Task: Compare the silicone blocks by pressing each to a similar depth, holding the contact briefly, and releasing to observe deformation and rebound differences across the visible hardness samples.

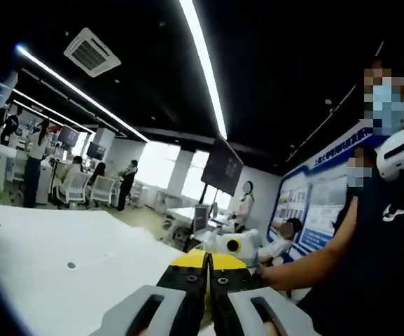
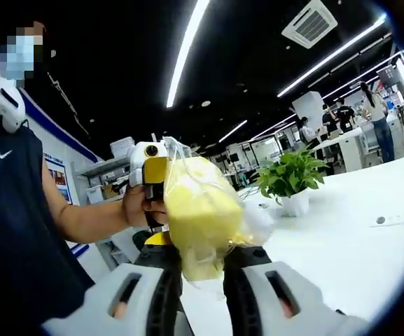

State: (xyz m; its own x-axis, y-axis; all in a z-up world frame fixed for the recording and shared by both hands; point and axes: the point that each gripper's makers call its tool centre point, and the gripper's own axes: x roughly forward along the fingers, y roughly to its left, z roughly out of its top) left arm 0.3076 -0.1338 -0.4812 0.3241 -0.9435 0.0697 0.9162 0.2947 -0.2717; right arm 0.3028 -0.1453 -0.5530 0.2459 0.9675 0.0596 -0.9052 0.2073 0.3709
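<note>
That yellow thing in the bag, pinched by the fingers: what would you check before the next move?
1. Right gripper holds the bagged yellow block: ok, fingers closed on its lower end.
2. Block squarely seated: cannot tell, the plastic bag hides the contact.
3. Left gripper free: ok, shut on nothing.
4. Left gripper close to the block: ok, in the right gripper view it sits just behind the block.
5. White table has bare room: ok.
6. Potted plant away from the block: ok.
</note>
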